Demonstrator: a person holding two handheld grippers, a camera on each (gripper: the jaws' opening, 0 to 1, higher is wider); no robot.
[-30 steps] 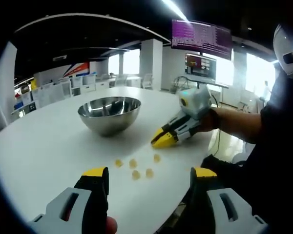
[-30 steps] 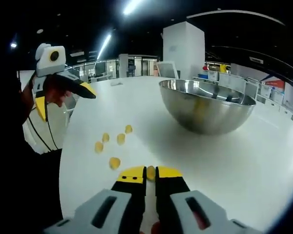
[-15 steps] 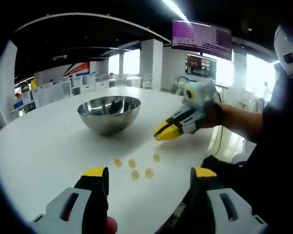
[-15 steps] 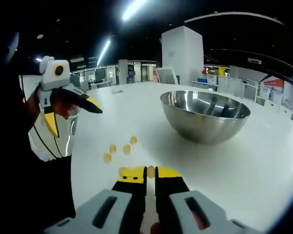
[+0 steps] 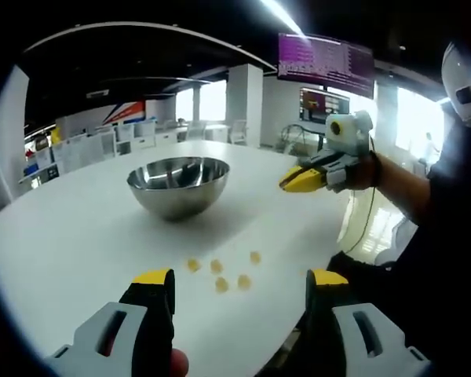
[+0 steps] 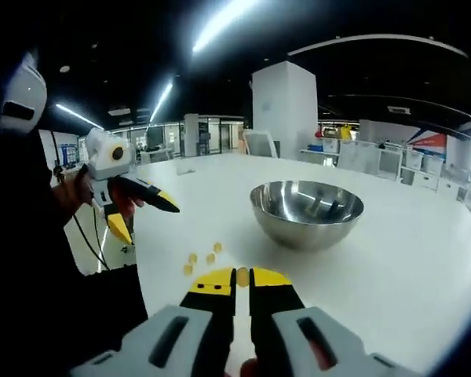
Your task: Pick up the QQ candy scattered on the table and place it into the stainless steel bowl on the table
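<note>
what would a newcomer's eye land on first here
Likely the shiny steel bowl, sitting empty toward the middle of the white table. Next, the right gripper raised above the table with a yellow candy pinched between its tips. A few more candies lie scattered near the table's edge, in front of the open left gripper.

One steel bowl (image 5: 178,183), four loose candies (image 5: 220,270), one candy (image 6: 242,276) gripped

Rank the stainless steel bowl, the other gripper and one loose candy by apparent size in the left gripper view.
1. Stainless steel bowl: largest.
2. Right gripper: smaller as seen, though it hangs in the air, so its distance from the camera is unsure.
3. Loose candy on the table: smallest by far.
</note>
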